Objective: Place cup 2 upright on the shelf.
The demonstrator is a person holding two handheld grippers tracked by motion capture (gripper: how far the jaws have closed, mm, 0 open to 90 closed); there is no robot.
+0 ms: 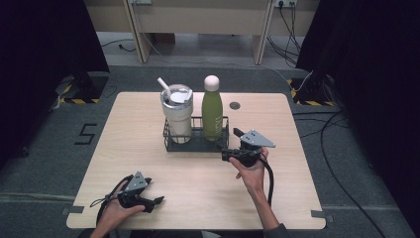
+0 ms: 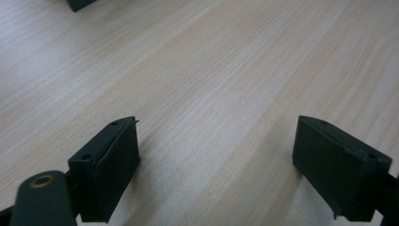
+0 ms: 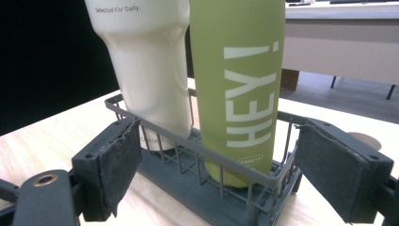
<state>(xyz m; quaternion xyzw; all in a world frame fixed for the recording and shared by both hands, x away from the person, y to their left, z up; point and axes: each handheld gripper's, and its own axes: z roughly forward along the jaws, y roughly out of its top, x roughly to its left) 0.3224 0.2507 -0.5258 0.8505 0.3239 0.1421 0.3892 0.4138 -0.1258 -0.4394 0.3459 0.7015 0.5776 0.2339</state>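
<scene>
light wood table (image 1: 148, 163), grey carpet (image 1: 346, 163).

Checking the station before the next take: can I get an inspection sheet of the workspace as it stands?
Surface: light wooden table, bare in front.
Job's things: green bottle and cream tumbler upright in the wire rack.
Clutter: nothing seen.
Grippers: right gripper open, jaws toward the rack, not touching; left gripper open over bare wood.
Cables: one trails from each gripper; more on the floor at right.
Surroundings: dark curtains, grey floor.
</scene>
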